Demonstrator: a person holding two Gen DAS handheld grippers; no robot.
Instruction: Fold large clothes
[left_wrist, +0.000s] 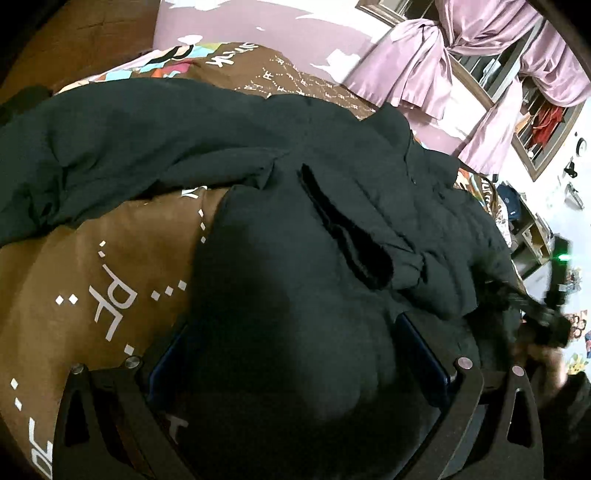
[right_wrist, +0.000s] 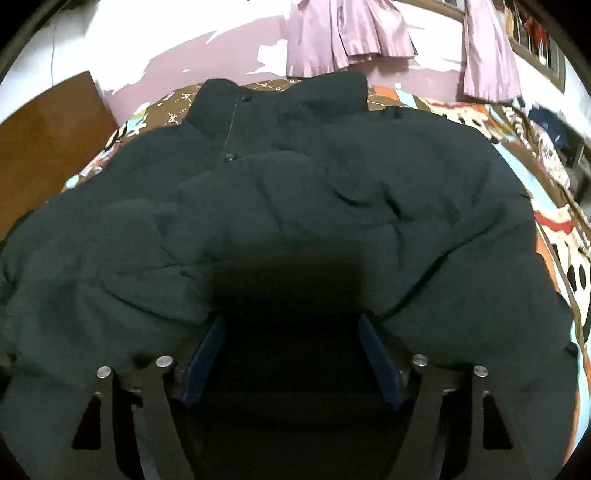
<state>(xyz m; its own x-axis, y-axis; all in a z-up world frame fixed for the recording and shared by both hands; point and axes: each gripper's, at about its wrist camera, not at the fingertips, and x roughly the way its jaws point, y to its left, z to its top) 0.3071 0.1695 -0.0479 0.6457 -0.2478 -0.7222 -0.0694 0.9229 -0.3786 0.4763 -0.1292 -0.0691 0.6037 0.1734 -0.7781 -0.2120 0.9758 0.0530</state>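
Your left tongs (left_wrist: 299, 369) pinch the jacket (right_wrist: 332, 192); right tongs (right_wrist: 291, 354) spread over it. Folding barely begun.

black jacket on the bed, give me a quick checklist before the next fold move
1. Black jacket lies spread on the bedspread: ok.
2. Collar end faces away, snaps visible: ok.
3. Right gripper jaws apart over dark fabric: ok; whether the pads touch it: cannot tell.
4. Left gripper has a puffy bulge of jacket between wide jaws; firm grip: cannot tell.
5. Jacket surface flat: not ok, creased and bunched.
6. Sleeve trails off sideways, not tucked in: not ok.
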